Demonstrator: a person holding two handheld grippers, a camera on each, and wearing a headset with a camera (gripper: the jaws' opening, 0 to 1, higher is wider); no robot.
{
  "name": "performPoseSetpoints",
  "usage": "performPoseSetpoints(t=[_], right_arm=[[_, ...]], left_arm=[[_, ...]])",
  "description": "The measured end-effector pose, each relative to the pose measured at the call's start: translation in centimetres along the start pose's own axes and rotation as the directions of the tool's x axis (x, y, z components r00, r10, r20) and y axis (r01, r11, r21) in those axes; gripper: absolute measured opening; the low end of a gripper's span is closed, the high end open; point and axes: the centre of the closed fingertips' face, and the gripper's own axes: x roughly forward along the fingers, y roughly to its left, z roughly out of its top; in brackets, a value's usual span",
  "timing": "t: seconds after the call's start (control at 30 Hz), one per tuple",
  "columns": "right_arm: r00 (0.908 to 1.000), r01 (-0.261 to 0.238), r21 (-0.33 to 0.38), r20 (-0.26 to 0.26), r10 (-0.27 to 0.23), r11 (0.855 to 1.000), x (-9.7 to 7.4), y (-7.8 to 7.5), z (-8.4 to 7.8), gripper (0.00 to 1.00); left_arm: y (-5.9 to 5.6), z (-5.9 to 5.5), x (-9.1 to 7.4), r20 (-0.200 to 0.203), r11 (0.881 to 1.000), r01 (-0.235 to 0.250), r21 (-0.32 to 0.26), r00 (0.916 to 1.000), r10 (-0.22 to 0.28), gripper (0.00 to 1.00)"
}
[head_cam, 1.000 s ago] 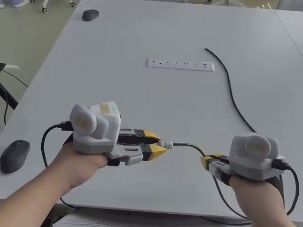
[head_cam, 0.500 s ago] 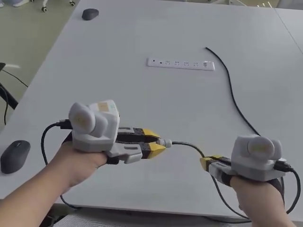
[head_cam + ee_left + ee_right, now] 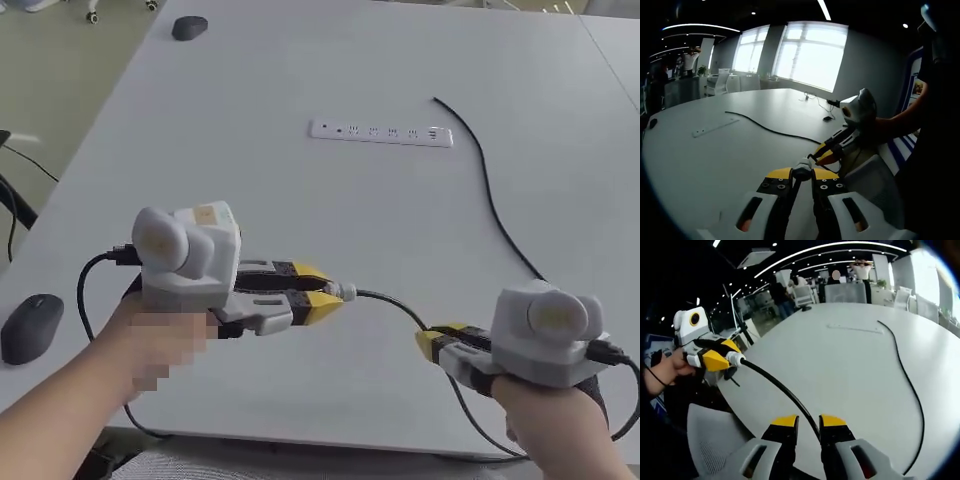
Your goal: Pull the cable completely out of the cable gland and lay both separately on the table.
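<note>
Mid-pull. Left gripper fingers clamped on the cable gland, held above the surface near its front edge. Right gripper fingers closed on the cable nearby. Cable not yet out. Next, I judge: draw my hands apart until it clears.

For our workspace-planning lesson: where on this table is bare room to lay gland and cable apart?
Widest bare patch: between the power strip and the left tool. Also free: left of the strip, toward the near mouse. Crowded: right side, where the cable trails.
</note>
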Motion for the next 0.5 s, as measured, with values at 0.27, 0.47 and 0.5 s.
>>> performPoseSetpoints(t=[0.27,0.47,0.5], right_arm=[[0.9979,-0.047,-0.408,0.020,0.061,0.912,-0.1,4.1,3.1,0.23],[0.9950,-0.061,-0.576,0.030,0.095,0.815,0.5,6.6,4.4,0.21],[0.9941,-0.064,-0.587,0.034,0.103,0.807,0.5,6.9,4.6,0.20]], left_arm=[[0.0,-0.4,0.0,-0.010,1.000,-0.002,-0.002,1.0000,0.002,0.15],[-0.2,-0.2,0.1,-0.006,1.000,-0.002,0.001,1.0000,0.002,0.15],[-0.3,-0.2,0.2,-0.006,1.000,-0.001,0.001,1.0000,0.001,0.15]])
